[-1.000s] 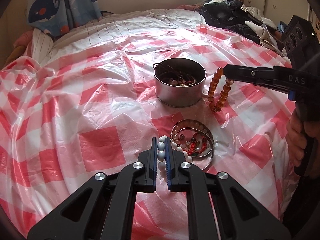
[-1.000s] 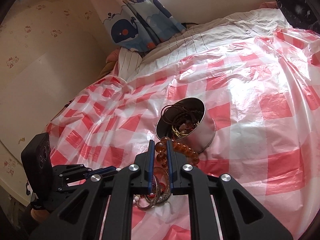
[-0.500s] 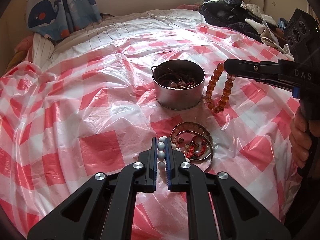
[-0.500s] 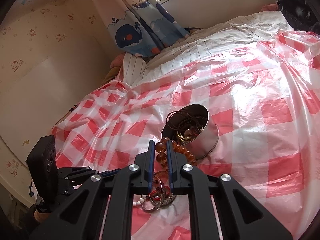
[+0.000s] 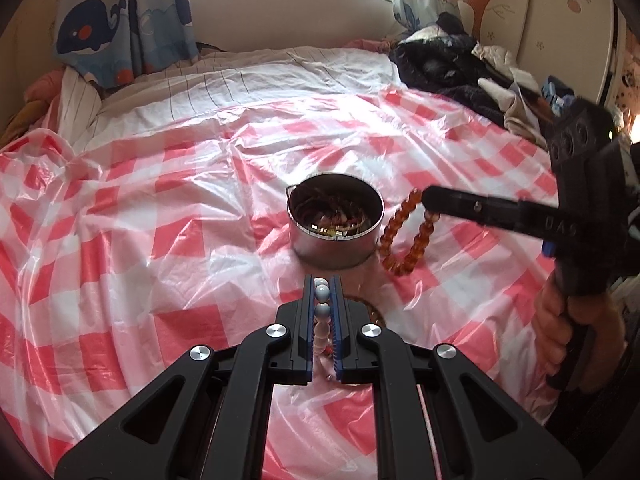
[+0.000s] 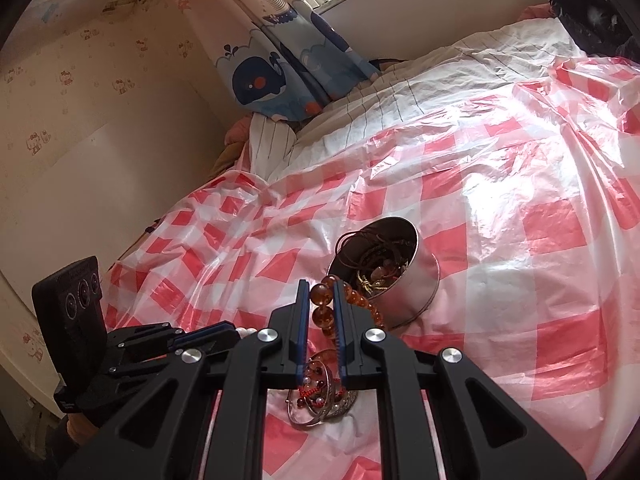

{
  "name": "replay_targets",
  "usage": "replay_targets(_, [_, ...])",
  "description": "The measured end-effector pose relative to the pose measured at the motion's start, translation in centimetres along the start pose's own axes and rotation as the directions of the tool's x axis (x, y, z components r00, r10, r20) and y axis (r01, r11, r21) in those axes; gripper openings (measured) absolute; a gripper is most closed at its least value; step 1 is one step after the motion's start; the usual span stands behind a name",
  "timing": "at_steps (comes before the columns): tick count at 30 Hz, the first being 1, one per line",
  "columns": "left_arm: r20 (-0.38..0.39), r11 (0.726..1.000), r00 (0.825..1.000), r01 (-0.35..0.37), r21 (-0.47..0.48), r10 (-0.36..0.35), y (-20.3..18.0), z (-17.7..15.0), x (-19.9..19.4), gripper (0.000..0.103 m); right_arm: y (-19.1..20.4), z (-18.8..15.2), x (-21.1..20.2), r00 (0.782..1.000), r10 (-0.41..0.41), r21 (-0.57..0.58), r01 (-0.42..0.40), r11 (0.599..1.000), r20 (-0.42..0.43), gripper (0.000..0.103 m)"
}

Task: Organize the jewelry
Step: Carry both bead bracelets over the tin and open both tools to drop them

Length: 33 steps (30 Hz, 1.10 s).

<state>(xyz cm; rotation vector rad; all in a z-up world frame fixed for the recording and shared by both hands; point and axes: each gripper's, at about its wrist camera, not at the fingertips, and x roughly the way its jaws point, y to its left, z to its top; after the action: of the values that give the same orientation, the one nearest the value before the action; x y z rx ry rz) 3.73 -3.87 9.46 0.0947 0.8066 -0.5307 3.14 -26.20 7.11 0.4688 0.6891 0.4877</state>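
A round metal tin (image 5: 335, 227) full of tangled jewelry stands on the red-and-white checked plastic sheet; it also shows in the right wrist view (image 6: 394, 276). My left gripper (image 5: 322, 285) is shut on a white bead bracelet (image 5: 322, 304), held above the sheet just in front of the tin. My right gripper (image 6: 321, 289) is shut on an amber bead bracelet (image 6: 323, 307), which hangs as a loop (image 5: 406, 236) just right of the tin. A pile of bangles and red beads (image 6: 320, 398) lies on the sheet below both grippers.
The checked sheet (image 5: 160, 216) covers a bed with a striped white cover (image 5: 248, 80) behind. Dark clothes (image 5: 452, 68) are piled at the back right. A whale-print curtain (image 5: 120, 20) hangs at the back left.
Both grippers have risen with their bracelets. The left gripper moved forward toward the tin, so the bangle pile is now mostly hidden under its fingers. The amber loop stays beside the tin.
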Motion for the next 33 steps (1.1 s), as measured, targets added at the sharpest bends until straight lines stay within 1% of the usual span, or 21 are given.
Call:
replay_targets(3, [0.012,1.0,1.0,0.002,-0.007,-0.002,0.0,1.4,0.1,0.007,-0.1,0.2,-0.1,1.0,0.009,0.009,-0.009,1.0,0.006,0.012])
replay_targets(11, [0.062,0.997,0.995,0.076,-0.032,-0.074,-0.9,6.3,1.1,0.007,-0.6,0.4,-0.7,1.0,0.015,0.036,-0.016,0.999,0.02,0.012])
replay_targets(15, [0.088,0.992,0.99,0.116,-0.054,-0.111,-1.7,8.8,2.7,0.007,-0.7,0.5,-0.9,1.0,0.011,0.039,-0.012,0.999,0.026,0.012])
replay_targets(17, [0.087,0.99,0.991,0.106,-0.094,-0.098,-1.4,9.7,4.4,0.007,-0.8,0.5,-0.9,1.0,0.012,0.042,-0.013,0.999,0.028,0.012])
replay_targets(18, [0.067,0.991,0.996,0.068,-0.114,-0.061,-1.1,9.9,5.8,0.007,-0.8,0.6,-0.9,1.0,0.01,0.042,-0.012,0.999,0.028,0.012])
replay_targets(19, [0.018,0.992,1.0,0.017,-0.123,-0.015,-0.7,10.0,7.6,0.007,-0.9,0.6,-0.9,1.0,0.009,0.043,-0.01,0.999,0.028,0.012])
replay_targets(20, [-0.033,0.991,0.999,-0.026,-0.134,0.022,-0.3,9.8,9.3,0.007,-0.9,0.6,-0.9,1.0,0.01,0.044,-0.011,0.999,0.028,0.012])
replay_targets(21, [-0.062,0.988,0.997,-0.046,-0.147,0.037,0.2,9.5,10.3,0.007,-1.0,0.6,-0.9,1.0,0.009,0.045,-0.01,0.999,0.028,0.012])
replay_targets(22, [-0.082,0.986,0.996,-0.049,-0.157,0.036,0.7,9.1,10.9,0.007,-1.0,0.7,-0.9,1.0,0.009,0.046,-0.01,0.999,0.028,0.012])
replay_targets(23, [-0.087,0.986,0.996,-0.047,-0.16,0.033,0.9,8.6,10.9,0.008,-1.0,0.7,-0.8,1.0,0.01,0.046,-0.012,0.999,0.029,0.012])
replay_targets(24, [-0.078,0.985,0.996,-0.045,-0.167,0.033,1.2,8.1,10.4,0.012,-1.0,0.8,-0.8,1.0,0.011,0.046,-0.013,0.999,0.029,0.012])
replay_targets(25, [-0.069,0.984,0.997,-0.041,-0.172,0.03,1.5,7.7,9.9,0.019,-0.9,0.9,-0.7,0.999,0.013,0.045,-0.014,0.999,0.031,0.012])
replay_targets(27, [-0.057,0.984,0.998,-0.044,-0.174,0.035,2.1,6.6,8.4,0.025,-0.9,1.2,-0.4,0.999,0.029,0.056,-0.031,0.998,0.03,0.012])
replay_targets(30, [-0.045,0.982,0.998,-0.059,-0.18,0.051,3.2,4.6,5.9,0.028,-0.7,2.0,0.2,0.998,0.061,0.071,-0.063,0.996,0.034,0.012])
replay_targets(33, [-0.043,0.975,0.997,-0.071,-0.208,0.063,4.1,2.4,4.0,0.033,-0.1,3.3,1.0,0.994,0.104,0.081,-0.107,0.991,0.046,0.012])
